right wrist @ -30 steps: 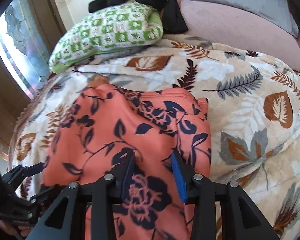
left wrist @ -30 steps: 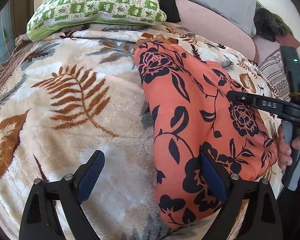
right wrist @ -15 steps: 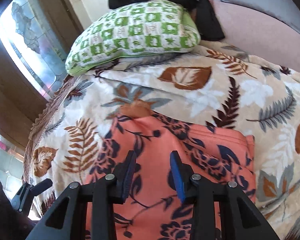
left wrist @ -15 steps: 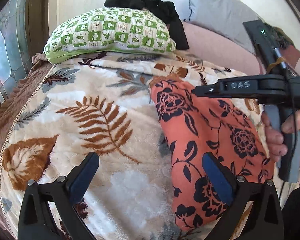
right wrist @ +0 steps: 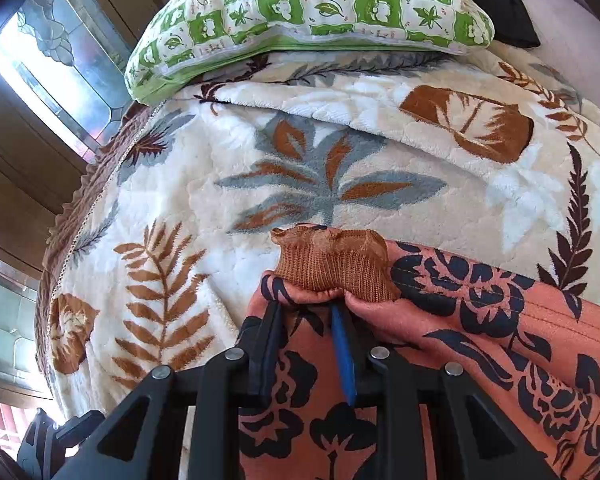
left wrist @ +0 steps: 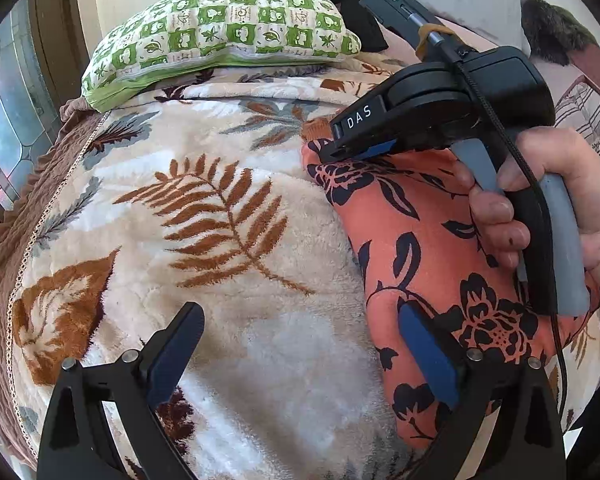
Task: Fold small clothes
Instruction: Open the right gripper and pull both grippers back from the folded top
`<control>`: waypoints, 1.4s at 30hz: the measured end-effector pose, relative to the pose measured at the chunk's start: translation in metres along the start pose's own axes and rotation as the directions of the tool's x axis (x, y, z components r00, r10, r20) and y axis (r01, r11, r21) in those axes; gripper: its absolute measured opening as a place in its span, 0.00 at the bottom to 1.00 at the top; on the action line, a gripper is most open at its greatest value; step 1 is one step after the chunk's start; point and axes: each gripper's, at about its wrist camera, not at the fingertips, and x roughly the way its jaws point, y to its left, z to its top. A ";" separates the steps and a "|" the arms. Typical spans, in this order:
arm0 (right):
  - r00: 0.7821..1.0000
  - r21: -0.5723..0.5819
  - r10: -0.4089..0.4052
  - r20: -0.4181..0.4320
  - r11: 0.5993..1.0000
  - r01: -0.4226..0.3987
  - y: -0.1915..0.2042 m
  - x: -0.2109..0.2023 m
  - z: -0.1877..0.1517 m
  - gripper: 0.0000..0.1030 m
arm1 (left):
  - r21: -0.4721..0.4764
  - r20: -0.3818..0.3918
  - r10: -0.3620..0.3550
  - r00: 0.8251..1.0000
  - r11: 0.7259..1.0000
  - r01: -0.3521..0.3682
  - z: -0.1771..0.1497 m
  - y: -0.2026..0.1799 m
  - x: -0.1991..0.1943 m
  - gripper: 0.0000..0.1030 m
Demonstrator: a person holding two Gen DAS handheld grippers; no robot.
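Currently, left wrist view: left gripper [left wrist: 296, 354] is spread wide and grasping nothing; its left finger hangs over bare blanket [left wrist: 204, 216], its right finger over the near left edge of the orange floral garment [left wrist: 420, 240]. The garment lies ahead and to the right of this tool, long axis running away from it toward the pillow [left wrist: 224, 28]. The right gripper [left wrist: 336, 148], held in the person's right hand [left wrist: 560, 208], sits at the garment's far end, so the right tool is nearer the end being worked; judged, the coming fold turns on carrying that far end back along the long axis toward the near edge. Right wrist view: right gripper [right wrist: 308, 312] is clenched on a gathered bunch of orange cloth just behind the ribbed brown cuff [right wrist: 332, 264], which juts straight ahead of the fingertips. The rest of the garment [right wrist: 500, 340] spreads back under the tool and off to its right. Materials: garment is a soft, fleecy knit, coral-orange with a dark floral print, stitched seam lines visible; the cuff is a coarser rib knit, puckered. The blanket is thick plush with an embossed leaf pattern, likely to cling to cloth dragged across it. The pillow is smooth cotton in green and white checks, well ahead.
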 end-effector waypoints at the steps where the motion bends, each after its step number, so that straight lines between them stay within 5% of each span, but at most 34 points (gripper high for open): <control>1: 1.000 0.007 0.010 0.003 1.000 -0.010 -0.002 -0.001 0.000 0.28 | 0.002 0.000 0.002 1.000 1.000 -0.002 0.001 -0.001 0.001 0.95; 12: 0.978 0.108 0.106 0.181 0.986 -0.127 -0.018 -0.083 -0.042 0.28 | -0.067 0.093 0.005 0.996 0.998 0.001 0.001 0.004 -0.003 0.97; 17: 0.976 0.100 0.052 0.213 0.992 -0.074 -0.029 -0.134 -0.092 0.31 | -0.029 0.144 0.100 0.984 0.995 -0.097 -0.002 -0.012 -0.009 0.97; 21: 0.976 0.148 -0.021 0.215 0.989 -0.012 -0.043 -0.165 -0.141 0.59 | 0.007 0.192 0.196 0.962 0.980 -0.201 -0.006 -0.027 -0.011 0.97; 27: 0.986 0.130 -0.129 0.108 0.985 0.115 -0.050 -0.143 -0.202 0.54 | -0.009 0.193 0.252 0.948 0.967 -0.255 -0.011 -0.033 -0.010 0.97; 31: 0.963 0.071 -0.200 0.182 0.979 0.190 -0.041 -0.131 -0.217 0.53 | 0.039 0.208 0.307 0.929 0.946 -0.321 -0.016 -0.041 -0.003 0.98; 35: 0.958 0.078 -0.197 0.207 0.980 0.185 -0.043 -0.132 -0.219 0.53 | -0.059 0.146 0.267 0.953 0.964 -0.261 -0.021 -0.025 0.004 0.98; 39: 0.954 0.090 -0.173 0.243 0.984 0.156 -0.044 -0.143 -0.225 0.53 | -0.084 0.144 0.300 0.943 0.953 -0.290 -0.023 -0.031 -0.006 0.98; 42: 0.955 0.121 -0.135 0.265 0.987 0.106 -0.050 -0.162 -0.232 0.53 | -0.118 0.118 0.278 0.953 0.957 -0.265 -0.025 -0.029 -0.025 0.97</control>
